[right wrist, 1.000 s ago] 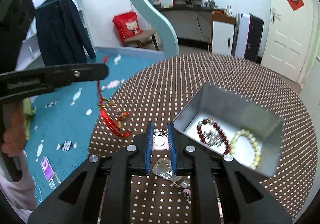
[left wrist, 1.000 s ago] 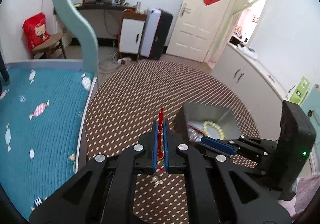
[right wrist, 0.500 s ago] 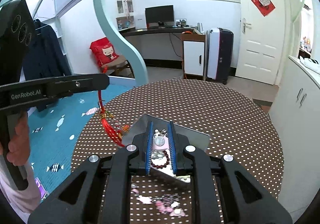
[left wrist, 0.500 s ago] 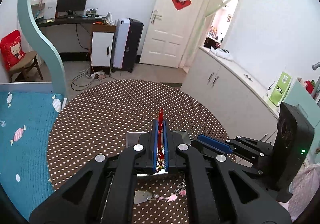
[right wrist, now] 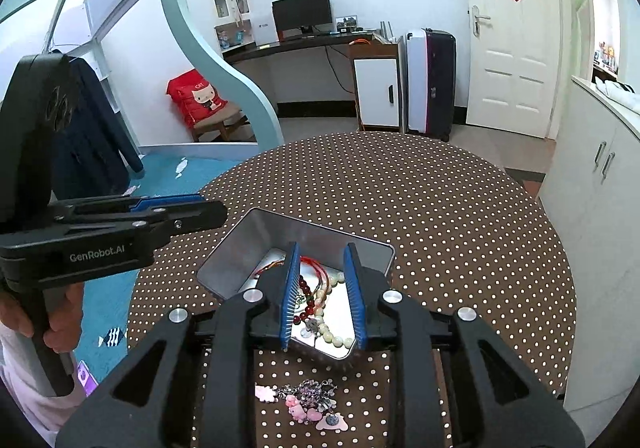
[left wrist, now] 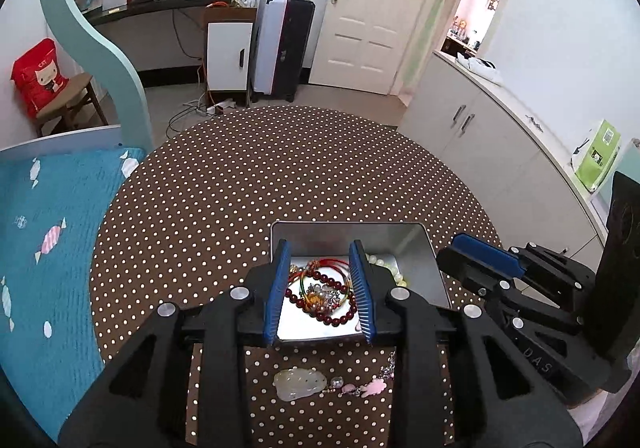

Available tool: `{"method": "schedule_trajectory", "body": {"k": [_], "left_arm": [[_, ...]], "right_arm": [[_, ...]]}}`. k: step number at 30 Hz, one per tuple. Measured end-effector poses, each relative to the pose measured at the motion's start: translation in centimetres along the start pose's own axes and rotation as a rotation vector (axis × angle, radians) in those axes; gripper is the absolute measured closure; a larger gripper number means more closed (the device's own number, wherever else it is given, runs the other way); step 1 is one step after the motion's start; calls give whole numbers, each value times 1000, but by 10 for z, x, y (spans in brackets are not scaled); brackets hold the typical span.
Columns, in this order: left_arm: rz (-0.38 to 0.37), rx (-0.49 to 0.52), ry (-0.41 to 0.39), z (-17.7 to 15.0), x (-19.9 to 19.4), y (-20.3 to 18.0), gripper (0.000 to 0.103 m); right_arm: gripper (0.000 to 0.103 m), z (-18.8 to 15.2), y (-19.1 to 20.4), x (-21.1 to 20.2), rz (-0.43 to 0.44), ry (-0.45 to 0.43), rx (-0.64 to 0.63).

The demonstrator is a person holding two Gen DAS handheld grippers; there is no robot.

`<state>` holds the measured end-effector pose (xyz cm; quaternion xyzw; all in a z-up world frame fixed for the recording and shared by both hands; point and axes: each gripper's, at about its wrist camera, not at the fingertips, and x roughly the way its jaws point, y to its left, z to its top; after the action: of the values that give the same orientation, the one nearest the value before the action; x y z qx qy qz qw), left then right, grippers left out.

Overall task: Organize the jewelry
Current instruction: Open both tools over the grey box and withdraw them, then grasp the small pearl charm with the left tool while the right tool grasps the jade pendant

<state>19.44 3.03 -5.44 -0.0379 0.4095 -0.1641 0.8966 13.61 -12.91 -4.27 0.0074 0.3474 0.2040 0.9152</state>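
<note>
A silver tin (left wrist: pixel 348 224) sits on the dotted round table and holds a dark red bead bracelet (left wrist: pixel 333 318), a red cord piece (left wrist: pixel 332 262) and a pale bead bracelet (left wrist: pixel 397 272). My left gripper (left wrist: pixel 320 244) hangs over the tin, its jaws opening, with nothing pressed between the pads. My right gripper (right wrist: pixel 322 246) also hovers over the tin (right wrist: pixel 280 228), jaws opening and empty, above the red cord (right wrist: pixel 316 264) and pale beads (right wrist: pixel 332 336). Each gripper shows in the other's view: the right gripper (left wrist: pixel 480 260) and the left gripper (right wrist: pixel 180 209).
In front of the tin a pale flat pendant (left wrist: pixel 298 384) and pink charms (left wrist: pixel 372 388) lie on the cloth; the charm cluster (right wrist: pixel 304 404) shows under the right gripper. A teal bed (left wrist: pixel 48 248) borders the table on the left, white cabinets (left wrist: pixel 480 135) on the right.
Both grippers came over the tin. The left let go of the red tasselled cord, which now lies in the tin. The right jaws parted, and the small pale piece is gone from them.
</note>
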Motion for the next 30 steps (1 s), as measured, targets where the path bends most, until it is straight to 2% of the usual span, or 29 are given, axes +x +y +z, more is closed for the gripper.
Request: {"method": "schedule_trajectory", "body": {"k": [6,9,10,12,14,15,17,20,27,28,30], "left_arm": [[17,8,7,-10,-5,2,73],[35,6,22,-22,-6,6,71],[42,6,28,-26,-7,7,70],[60,0,40,-37,-9,14,64],[79,-7,49,-47,-11,20,43],[93,-11,53,-51,-12,23,38],[148,-28,61,-62,-14,32,24],[186,-32,79,-76,-15,45,16],[224,-19,103,-114,-15,70,15],[225,-8,99,-117,-14,69,17],[196,18,93,-126,-12,68,29]], "right_arm": [[81,-4,4,-7,-2,-2,6],[71,-10,5,-12,-10,-3,8],[64,-10,6,-13,-12,-4,8],[58,-16,10,-16,-3,-1,5],[48,-22,15,-18,-3,5,-3],[44,-24,17,-18,-4,7,-6],[31,-30,22,-19,10,12,-14],[16,-39,31,-18,19,22,-31],[11,-56,48,-4,65,64,-81],[11,-59,49,0,71,80,-78],[11,-62,51,9,72,105,-69]]}}
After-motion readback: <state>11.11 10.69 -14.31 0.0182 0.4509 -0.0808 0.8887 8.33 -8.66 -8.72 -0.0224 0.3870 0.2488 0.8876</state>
